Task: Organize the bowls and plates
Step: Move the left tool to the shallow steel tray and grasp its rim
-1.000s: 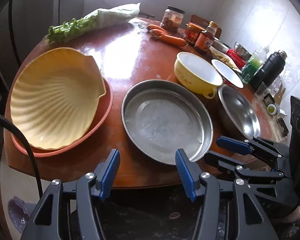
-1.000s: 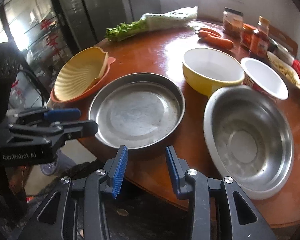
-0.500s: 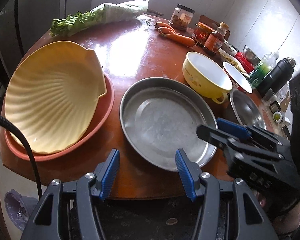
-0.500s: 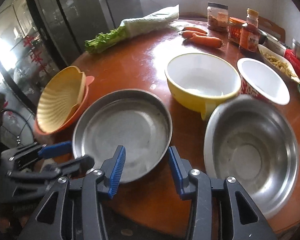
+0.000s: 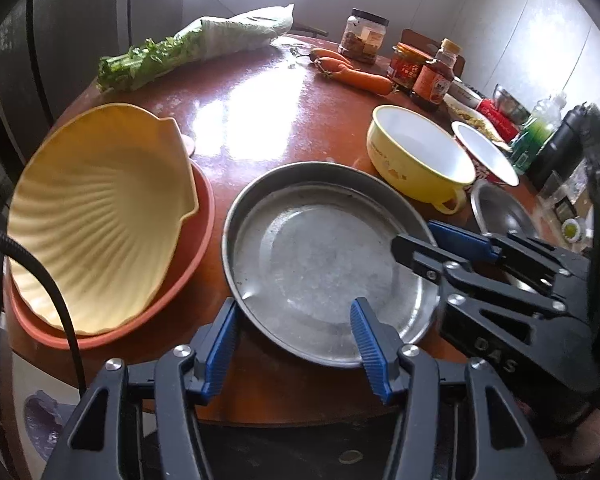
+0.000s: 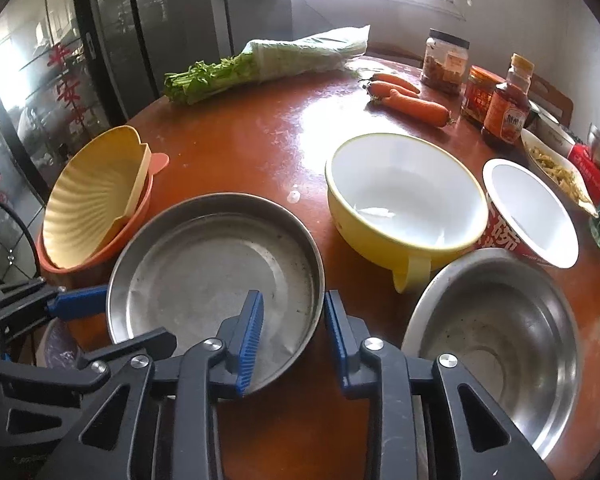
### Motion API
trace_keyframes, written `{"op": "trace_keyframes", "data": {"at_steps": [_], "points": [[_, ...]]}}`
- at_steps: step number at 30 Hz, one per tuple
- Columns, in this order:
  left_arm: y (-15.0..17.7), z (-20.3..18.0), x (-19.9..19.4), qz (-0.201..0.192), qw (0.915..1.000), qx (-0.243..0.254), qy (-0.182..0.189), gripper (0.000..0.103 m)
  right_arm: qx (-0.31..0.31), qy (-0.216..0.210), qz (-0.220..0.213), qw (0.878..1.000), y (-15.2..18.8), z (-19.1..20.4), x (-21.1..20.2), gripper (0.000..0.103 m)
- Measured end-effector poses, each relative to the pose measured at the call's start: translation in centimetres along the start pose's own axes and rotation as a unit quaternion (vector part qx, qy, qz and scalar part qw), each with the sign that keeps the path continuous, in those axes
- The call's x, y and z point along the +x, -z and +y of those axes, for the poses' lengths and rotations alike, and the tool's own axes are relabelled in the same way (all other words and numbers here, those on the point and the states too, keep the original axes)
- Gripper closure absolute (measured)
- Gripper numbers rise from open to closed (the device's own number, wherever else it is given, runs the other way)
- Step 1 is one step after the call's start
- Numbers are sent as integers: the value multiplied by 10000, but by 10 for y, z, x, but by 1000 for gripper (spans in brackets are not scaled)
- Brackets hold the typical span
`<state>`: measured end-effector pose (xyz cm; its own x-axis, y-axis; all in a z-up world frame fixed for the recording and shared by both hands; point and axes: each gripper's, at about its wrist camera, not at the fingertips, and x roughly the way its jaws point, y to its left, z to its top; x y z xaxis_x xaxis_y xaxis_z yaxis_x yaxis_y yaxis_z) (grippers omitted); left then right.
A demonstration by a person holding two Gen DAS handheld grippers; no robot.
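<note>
The pan's [image 6: 216,276] rim is straddled by the right claw [image 6: 294,334], just closing, not visibly pinched; the left claw [image 5: 296,344] is spread at its near edge, beside stacked plates [image 5: 100,216].

Left gripper [image 5: 294,340]: black angular frame with triangular cut-outs, silver round screws at the joints, two ribbed blue pads [image 5: 367,330] on the finger tips, lower centre of frame. Black cable [image 5: 48,288] curving along the left edge.

Right gripper [image 6: 292,334]: same black frame, silver screws, ribbed blue pads [image 6: 252,334]. Seen from the left wrist view, its side bears embossed letters "DAS" at lower right.
</note>
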<state>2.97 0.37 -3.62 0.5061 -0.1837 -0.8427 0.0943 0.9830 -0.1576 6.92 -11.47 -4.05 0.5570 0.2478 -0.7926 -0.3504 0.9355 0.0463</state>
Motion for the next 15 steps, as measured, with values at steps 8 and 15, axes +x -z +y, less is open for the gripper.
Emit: {"op": "trace_keyframes", "data": {"at_steps": [8,15], "points": [[-2,7,-1,-85,9998,-45,-200,73,59,-100,-132,9998,6,-3,-8,72],[-4,4,-12,-288,9995,-30,-123,73,179,-156,-230,9995,7,-8,-17,72]]}}
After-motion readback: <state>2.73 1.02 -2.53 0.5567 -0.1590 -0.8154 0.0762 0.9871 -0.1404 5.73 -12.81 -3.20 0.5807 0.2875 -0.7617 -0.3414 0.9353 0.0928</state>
